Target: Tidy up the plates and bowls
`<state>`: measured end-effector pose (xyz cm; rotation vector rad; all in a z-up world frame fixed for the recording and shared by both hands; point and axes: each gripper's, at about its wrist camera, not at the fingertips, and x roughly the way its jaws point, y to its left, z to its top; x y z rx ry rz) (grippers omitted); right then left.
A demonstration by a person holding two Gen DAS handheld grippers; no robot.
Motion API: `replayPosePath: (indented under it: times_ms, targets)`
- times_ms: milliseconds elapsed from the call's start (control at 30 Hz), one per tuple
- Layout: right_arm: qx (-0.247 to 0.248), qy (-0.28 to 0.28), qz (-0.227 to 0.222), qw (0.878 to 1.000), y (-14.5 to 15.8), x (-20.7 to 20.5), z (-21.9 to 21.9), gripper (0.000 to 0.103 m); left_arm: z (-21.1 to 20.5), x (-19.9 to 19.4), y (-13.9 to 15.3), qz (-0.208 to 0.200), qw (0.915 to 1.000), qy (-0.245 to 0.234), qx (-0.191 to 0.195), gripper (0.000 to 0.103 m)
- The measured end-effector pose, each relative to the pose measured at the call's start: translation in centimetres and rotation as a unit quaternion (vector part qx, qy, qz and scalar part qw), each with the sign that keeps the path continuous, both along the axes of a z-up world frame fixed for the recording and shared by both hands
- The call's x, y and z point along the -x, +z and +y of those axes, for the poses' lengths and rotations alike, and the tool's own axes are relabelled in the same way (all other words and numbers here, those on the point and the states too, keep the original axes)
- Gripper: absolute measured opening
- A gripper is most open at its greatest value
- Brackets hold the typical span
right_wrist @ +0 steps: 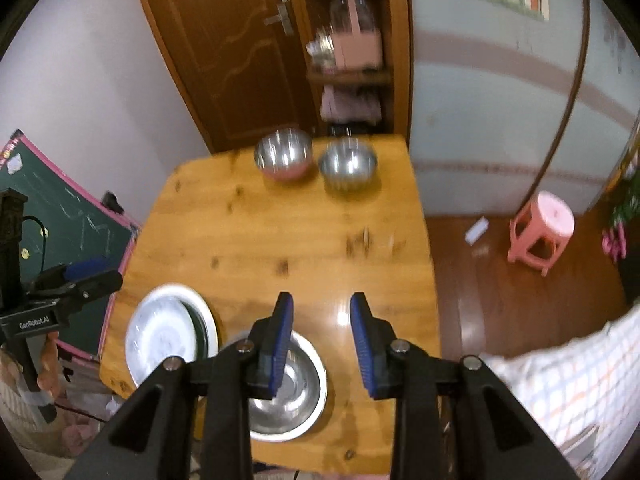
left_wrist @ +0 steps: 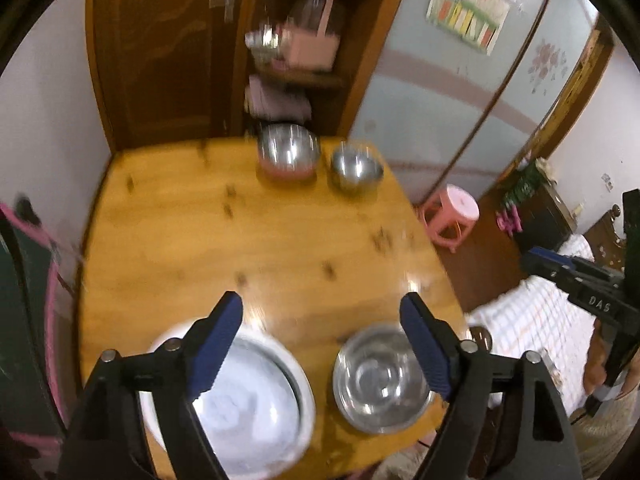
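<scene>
Both sets of jaws stand apart and empty above the near end of the bench (right_wrist: 248,220): the left gripper (left_wrist: 322,344) spread wide, the right gripper (right_wrist: 322,344) only partly. Below them a white plate (left_wrist: 224,400), with a second one seemingly nested in it, sits beside a shallow steel bowl (right_wrist: 288,392). Two deeper steel bowls (left_wrist: 356,166), one (left_wrist: 288,152) on a pink base, stand side by side at the far edge, well apart from the near pair. Judged from this layout, the near dishes look placed and the far bowls remain. A clean next step would carry one gripper across, drop its jaws over a rim, and close firmly, since polished steel may slip.
</scene>
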<state>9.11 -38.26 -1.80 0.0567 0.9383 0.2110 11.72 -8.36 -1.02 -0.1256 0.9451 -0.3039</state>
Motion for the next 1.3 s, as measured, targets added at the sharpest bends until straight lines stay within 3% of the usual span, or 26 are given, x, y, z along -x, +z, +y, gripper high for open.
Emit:
replayPosePath:
  times_ms: [133, 267, 367, 500, 633, 767, 1067, 1300]
  targets:
    - [-0.001, 0.013, -0.042, 0.999, 5.5, -2.2, 0.1, 0.029, 0.5, -2.9, 5.1, -0.038, 0.9992, 0.010, -0.006, 0.083]
    - [0.015, 0.020, -0.071, 0.997, 9.0, -4.7, 0.4, 0.030, 0.6, -6.1, 8.5, -0.062, 0.9978, 0.023, -0.004, 0.083]
    - [0.020, 0.016, -0.081, 0.996, 10.9, -7.4, 0.3, 0.033, 0.6, -9.1, 9.8, -0.078, 0.9962, 0.038, -0.013, 0.083]
    - [0.028, 0.022, -0.085, 0.996, 11.8, -11.9, 0.5, 0.033, 0.5, -14.3, 9.5, -0.074, 0.9954, 0.061, -0.008, 0.083]
    - [0.037, 0.034, -0.074, 0.996, 11.0, -16.4, 1.0, 0.033, 0.5, -19.0, 6.9, -0.066, 0.9945, 0.081, -0.001, 0.083]
    - [0.058, 0.056, -0.053, 0.995, 8.0, -21.7, 2.2, 0.033, 0.1, -24.0, 2.1, -0.043, 0.9938, 0.102, -0.010, 0.083]
    - [0.023, 0.109, 0.035, 0.993, -2.3, -32.5, 5.3, 0.033, 0.1, -32.8, -10.0, 0.043, 0.9898, 0.135, -0.013, 0.083]
    - [0.014, 0.119, 0.094, 0.988, -10.0, -37.2, 8.9, 0.033, 0.8, -35.6, -16.7, 0.094, 0.9841, 0.150, 0.011, 0.083]
